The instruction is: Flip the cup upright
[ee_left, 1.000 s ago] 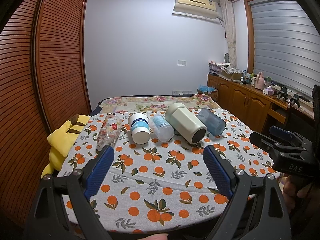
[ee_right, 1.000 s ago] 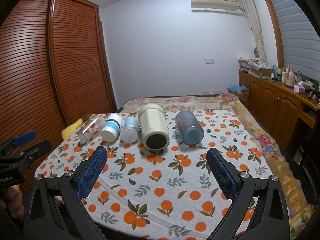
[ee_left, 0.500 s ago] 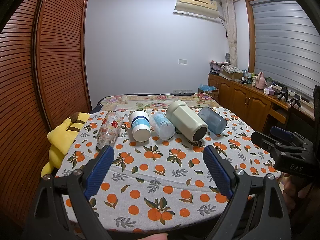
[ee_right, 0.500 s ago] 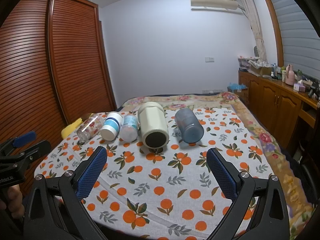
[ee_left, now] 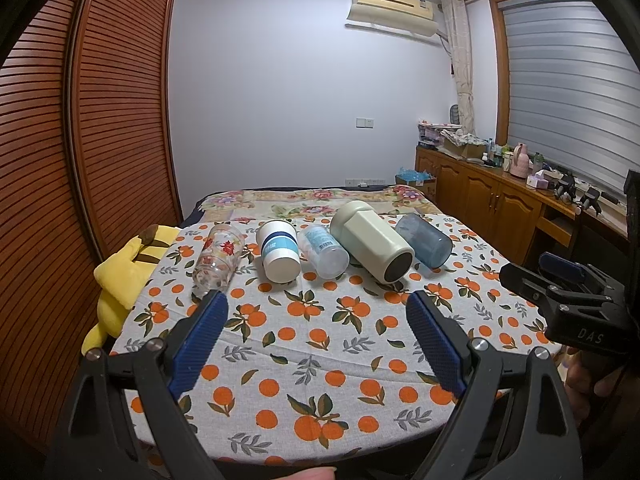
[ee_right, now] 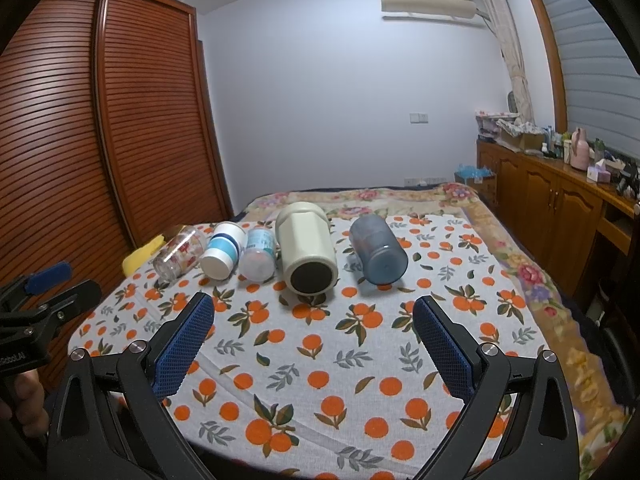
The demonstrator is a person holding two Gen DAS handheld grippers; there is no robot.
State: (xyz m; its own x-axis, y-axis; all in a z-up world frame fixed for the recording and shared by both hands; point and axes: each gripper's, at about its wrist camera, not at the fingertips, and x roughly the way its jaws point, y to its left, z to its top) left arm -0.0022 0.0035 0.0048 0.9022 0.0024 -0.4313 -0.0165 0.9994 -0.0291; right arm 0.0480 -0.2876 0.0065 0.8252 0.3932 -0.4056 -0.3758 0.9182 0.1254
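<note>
Ahead of me: plain pale wall [ee_left: 280, 100], air conditioner [ee_left: 394, 2] mounted high. Slatted wooden wardrobe [ee_left: 80, 140] on my left. Wooden cabinets [ee_right: 560, 208] on my right, under a window blind [ee_left: 568, 92]. Floral bedspread [ee_right: 400, 200] beyond.

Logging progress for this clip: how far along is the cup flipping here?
Nothing looks done. All five cups lie on their sides on the orange-print tablecloth: clear floral glass, white blue-banded cup, small frosted cup, big cream tumbler, blue translucent cup. Nothing is in hand: left claw and right claw are open, short of them.
</note>
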